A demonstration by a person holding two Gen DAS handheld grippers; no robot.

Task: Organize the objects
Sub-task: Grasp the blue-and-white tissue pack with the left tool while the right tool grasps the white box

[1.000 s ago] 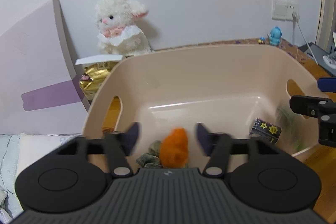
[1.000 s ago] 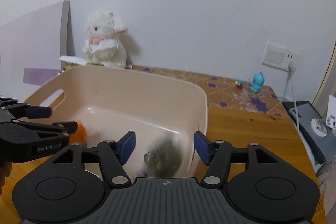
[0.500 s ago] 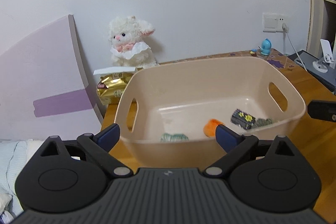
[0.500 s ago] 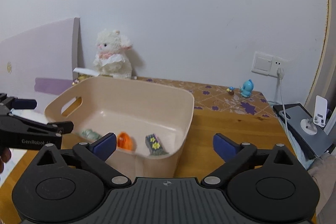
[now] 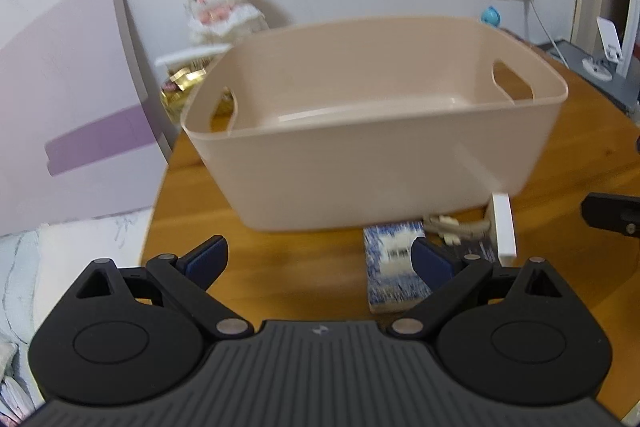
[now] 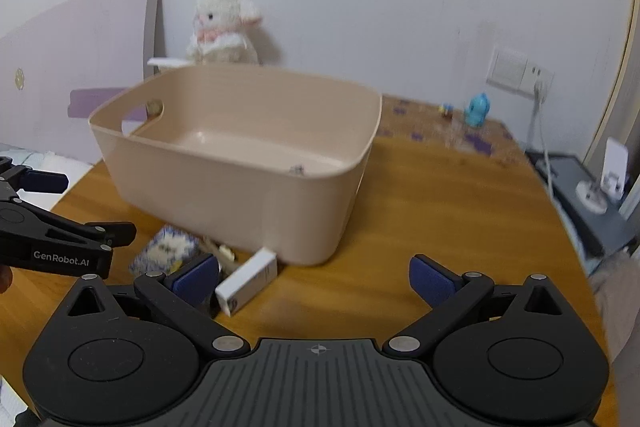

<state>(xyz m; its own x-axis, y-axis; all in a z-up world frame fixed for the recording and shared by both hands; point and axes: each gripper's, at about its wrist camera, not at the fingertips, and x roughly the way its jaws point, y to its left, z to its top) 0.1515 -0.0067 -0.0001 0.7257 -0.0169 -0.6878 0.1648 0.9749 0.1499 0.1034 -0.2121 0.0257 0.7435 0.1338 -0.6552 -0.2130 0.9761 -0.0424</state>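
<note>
Beige bin (image 5: 372, 155) set on wooden table (image 6: 440, 227); blue patterned packet (image 5: 390, 267) and white box (image 6: 248, 281) laid just in front. Left gripper (image 5: 318, 259) and right gripper (image 6: 314, 277) held spread wide, nothing gripped.

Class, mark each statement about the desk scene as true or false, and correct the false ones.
1. The beige plastic basket stands on the wooden table. True.
2. The small white box lies inside the basket. False: it lies on the table in front of it.
3. The left gripper is shut on the blue-and-white patterned packet. False: its fingers are spread open and hold nothing.
4. The right gripper is open. True.
5. A white plush toy sits behind the basket by the wall. True.
</note>
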